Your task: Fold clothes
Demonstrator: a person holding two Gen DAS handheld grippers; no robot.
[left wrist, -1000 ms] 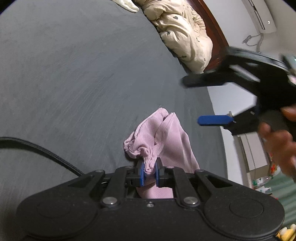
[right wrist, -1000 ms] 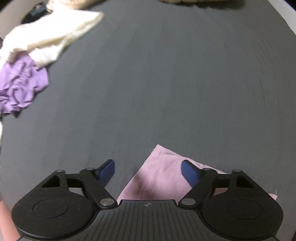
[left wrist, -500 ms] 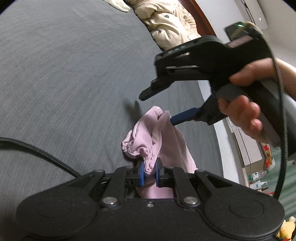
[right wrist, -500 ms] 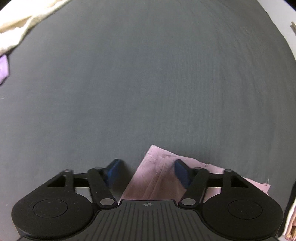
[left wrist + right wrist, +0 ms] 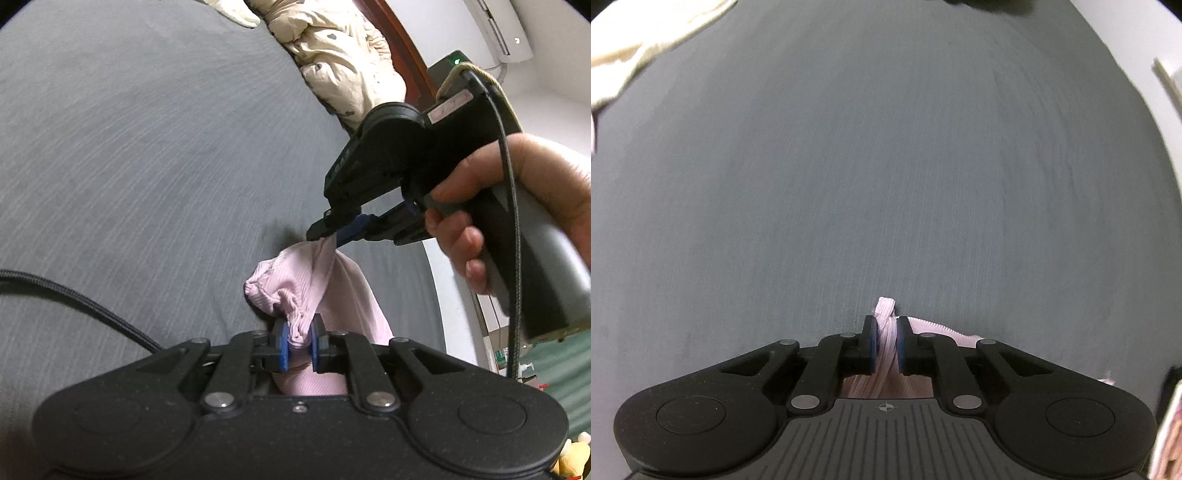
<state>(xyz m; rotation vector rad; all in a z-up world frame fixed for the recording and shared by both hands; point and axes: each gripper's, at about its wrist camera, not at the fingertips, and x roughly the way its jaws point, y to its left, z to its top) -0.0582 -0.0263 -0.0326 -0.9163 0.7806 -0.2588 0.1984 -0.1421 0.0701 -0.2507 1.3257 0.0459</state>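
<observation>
A pink ribbed garment [image 5: 317,284] lies bunched on the grey bed sheet [image 5: 147,166]. My left gripper [image 5: 300,341] is shut on a gathered edge of it, close to the sheet. My right gripper [image 5: 332,236], held in a hand, is shut on the garment's far corner and lifts it slightly. In the right wrist view the right gripper [image 5: 886,343] is shut with a pinch of the pink garment [image 5: 884,332] between its pads; the rest of the cloth is hidden under the gripper body.
A cream quilt [image 5: 340,55] lies bunched against the wooden headboard [image 5: 399,44] at the far side. A black cable [image 5: 74,299] runs across the sheet at the left. Cream cloth [image 5: 635,55] lies at the top left of the right wrist view.
My right gripper came down onto the garment's far corner and closed on it, from wide open. My left gripper has kept its hold on the gathered edge.
</observation>
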